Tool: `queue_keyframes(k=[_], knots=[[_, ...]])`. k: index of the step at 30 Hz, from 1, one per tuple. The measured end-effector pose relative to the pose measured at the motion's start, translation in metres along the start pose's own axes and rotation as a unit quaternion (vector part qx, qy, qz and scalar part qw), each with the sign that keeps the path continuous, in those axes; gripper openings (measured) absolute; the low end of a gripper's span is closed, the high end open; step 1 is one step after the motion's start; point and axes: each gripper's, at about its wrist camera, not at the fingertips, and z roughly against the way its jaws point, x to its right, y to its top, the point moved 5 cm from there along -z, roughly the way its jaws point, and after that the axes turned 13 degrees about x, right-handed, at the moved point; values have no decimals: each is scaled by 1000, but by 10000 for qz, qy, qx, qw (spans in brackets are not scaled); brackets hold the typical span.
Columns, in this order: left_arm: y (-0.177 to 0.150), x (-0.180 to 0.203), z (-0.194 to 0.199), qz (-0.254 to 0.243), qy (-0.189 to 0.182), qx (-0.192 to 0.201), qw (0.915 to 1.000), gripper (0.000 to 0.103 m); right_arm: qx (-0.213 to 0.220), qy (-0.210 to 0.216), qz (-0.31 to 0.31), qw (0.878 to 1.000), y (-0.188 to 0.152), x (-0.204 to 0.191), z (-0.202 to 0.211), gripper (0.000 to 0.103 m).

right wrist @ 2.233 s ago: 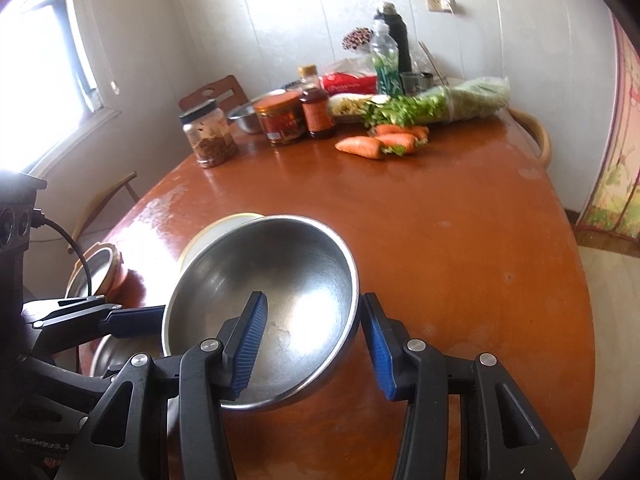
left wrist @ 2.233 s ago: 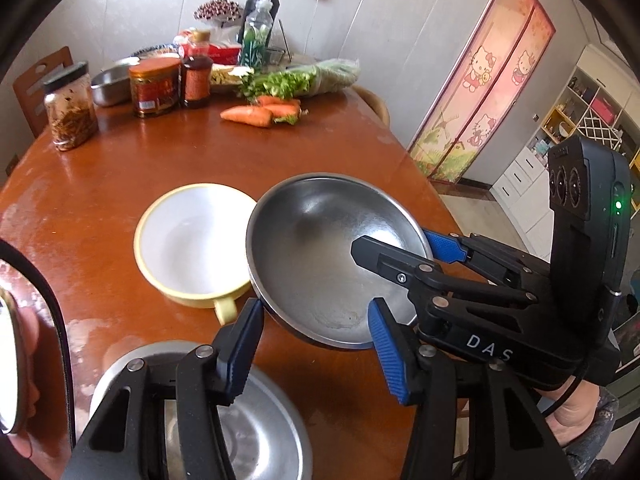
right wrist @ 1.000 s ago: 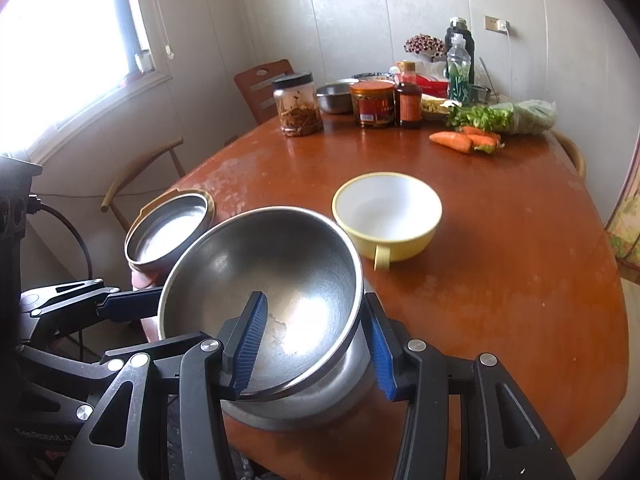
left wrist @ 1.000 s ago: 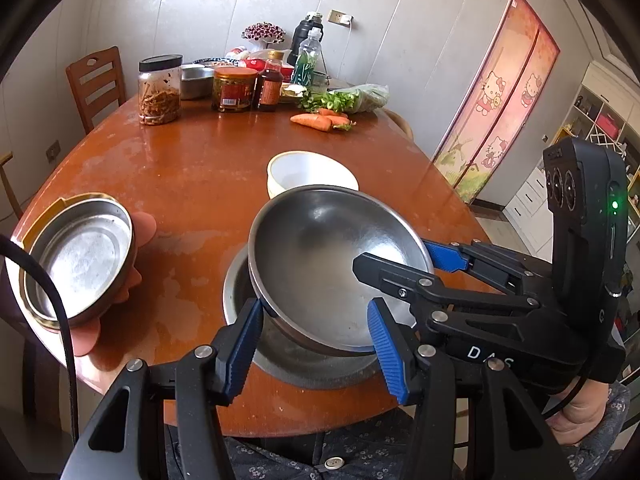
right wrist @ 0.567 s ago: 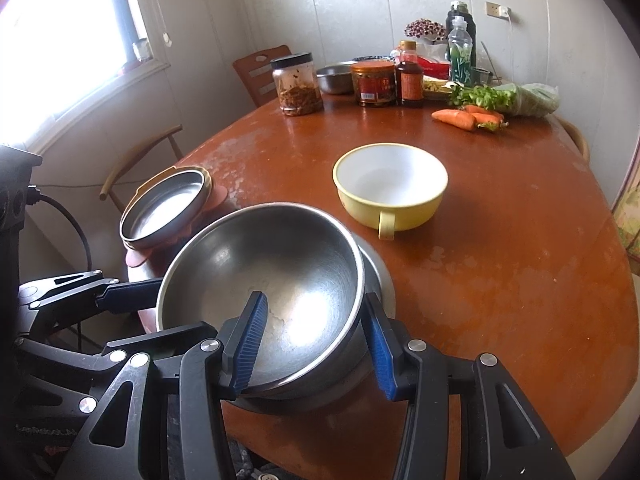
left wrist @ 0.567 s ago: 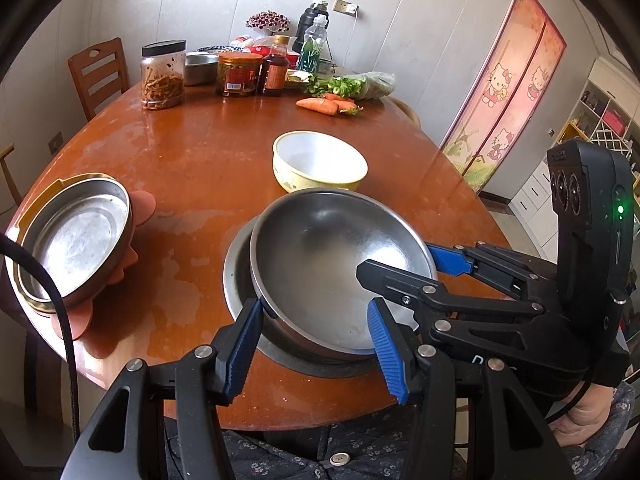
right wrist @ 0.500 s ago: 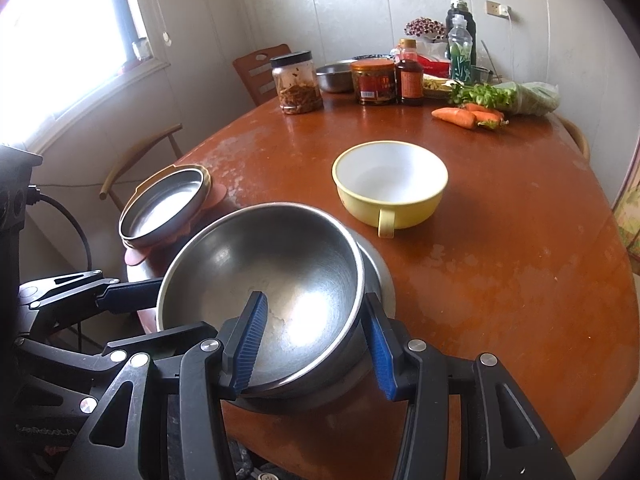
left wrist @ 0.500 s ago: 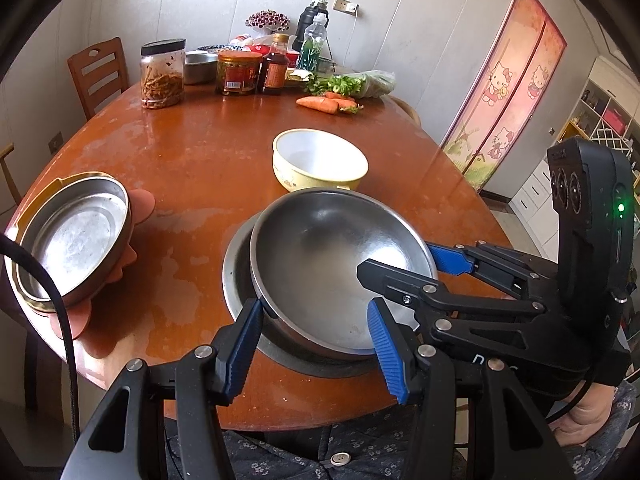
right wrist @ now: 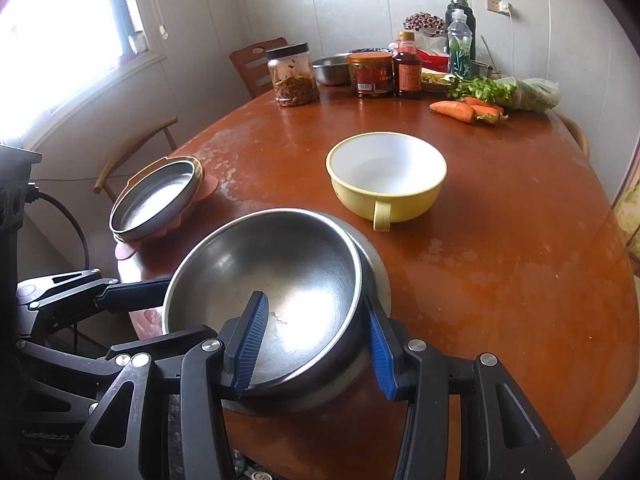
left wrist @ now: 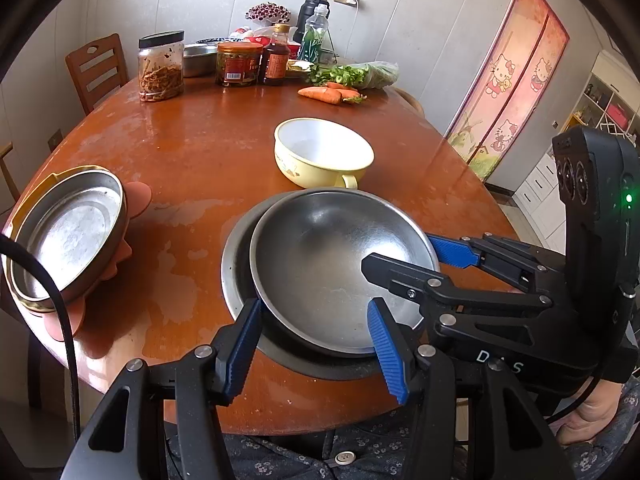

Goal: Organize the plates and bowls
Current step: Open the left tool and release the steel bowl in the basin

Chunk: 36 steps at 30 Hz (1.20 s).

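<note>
A steel bowl sits tilted inside a wider steel basin at the table's near edge. My left gripper is shut on the bowl's near rim, one blue pad outside the wall and the other over the inside. From the right, my right gripper is shut on the rim too, a black finger inside and a blue one outside; in the right wrist view its pads straddle the wall. A yellow handled bowl stands just beyond. A steel plate lies in a yellow-rimmed dish at the left edge.
Jars, bottles, a steel pot, greens and carrots crowd the far end of the round wooden table. Wooden chairs stand at the back left. The person sits against the near edge.
Both grippers carried the steel bowl back from beside the yellow bowl to the near edge and lowered it into the wider basin. Over the last half second almost nothing moved.
</note>
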Motion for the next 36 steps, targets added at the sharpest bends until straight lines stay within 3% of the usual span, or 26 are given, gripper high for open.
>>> queue_keyframes(k=[36], knots=[[14, -6, 11, -94, 199, 318, 9993, 56, 235, 9, -187, 9995, 10, 7, 11, 60]])
